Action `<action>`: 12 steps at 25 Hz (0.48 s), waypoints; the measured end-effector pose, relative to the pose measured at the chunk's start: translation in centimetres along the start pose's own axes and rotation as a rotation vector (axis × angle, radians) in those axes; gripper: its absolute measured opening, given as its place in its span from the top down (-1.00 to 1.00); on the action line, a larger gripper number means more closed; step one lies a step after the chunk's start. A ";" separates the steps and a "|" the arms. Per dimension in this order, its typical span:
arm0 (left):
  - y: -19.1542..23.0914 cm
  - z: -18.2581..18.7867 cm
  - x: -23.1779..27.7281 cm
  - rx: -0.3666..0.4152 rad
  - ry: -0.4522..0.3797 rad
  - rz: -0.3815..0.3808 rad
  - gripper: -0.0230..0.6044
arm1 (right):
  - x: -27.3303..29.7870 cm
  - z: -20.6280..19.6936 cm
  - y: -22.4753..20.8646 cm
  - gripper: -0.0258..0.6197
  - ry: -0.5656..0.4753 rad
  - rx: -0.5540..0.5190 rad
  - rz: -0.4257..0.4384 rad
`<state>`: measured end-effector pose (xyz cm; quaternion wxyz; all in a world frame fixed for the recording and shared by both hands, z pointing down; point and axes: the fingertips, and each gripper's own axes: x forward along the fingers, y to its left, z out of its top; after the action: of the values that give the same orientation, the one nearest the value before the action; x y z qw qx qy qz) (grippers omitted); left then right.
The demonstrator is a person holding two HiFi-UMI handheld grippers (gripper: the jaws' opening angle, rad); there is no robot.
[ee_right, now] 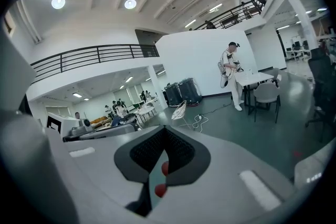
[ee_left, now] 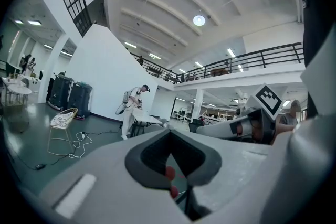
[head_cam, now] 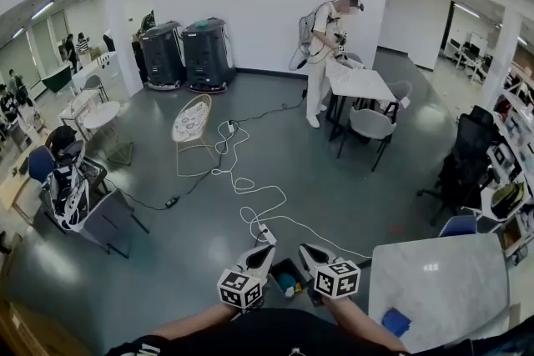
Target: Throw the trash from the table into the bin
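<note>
**A:** L side first. What's the left gripper [head_cam: 264, 251] doing?

**B:** Jaws together, nothing btw them. Its own view looks out across the hall, not at any trash. It's held low in front of the body, tip just beside the bin's left edge. My read: an empty tool parked where the drop-off is.

**A:** And the bin [head_cam: 289, 264]?

**B:** Small, dark, on the floor btw the two grippers, right at the person's feet. There's a teal scrap [head_cam: 286, 285] inside w/ sth paler next to it; too small to name. It sits close to the table corner, prob. so each carry is short.

**A:** Right gripper [head_cam: 307, 251]?

**B:** Same story: jaws closed on nothing, pointing out over the room. Its tip is at the bin's right edge, mirroring the left. Neither one reaches toward the table.

**A:** So where's the trash?

**B:** Further right, on the pale table [head_cam: 450, 279]. There's one blue piece [head_cam: 395, 321] near the table's near-left corner, well apart from both grippers. The rest of the top looks bare apart from a light glare.

**A:** Next move?

**B:** I'd guess the right gripper takes it, being on the nearer side. It needs to open, swing right and down onto the blue piece, then come back over the bin. Risk: the piece looks flat and low, so the jaws may scrape the tabletop or just push it along.
</note>
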<state>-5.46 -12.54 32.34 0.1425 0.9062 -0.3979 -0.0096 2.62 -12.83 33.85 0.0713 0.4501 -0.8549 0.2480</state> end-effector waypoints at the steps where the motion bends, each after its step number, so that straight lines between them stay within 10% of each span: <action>1: 0.0 0.1 -0.1 0.001 -0.005 -0.001 0.93 | 0.1 -0.1 0.4 0.83 0.002 -0.006 0.002; 12: 0.2 -0.3 -0.6 -0.019 -0.020 0.025 0.93 | 0.0 -1.4 0.2 0.83 0.012 -0.001 -0.039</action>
<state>-5.92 -12.15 32.65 0.1475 0.8996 -0.4105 -0.0206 2.29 -12.00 34.99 0.0812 0.4650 -0.8457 0.2488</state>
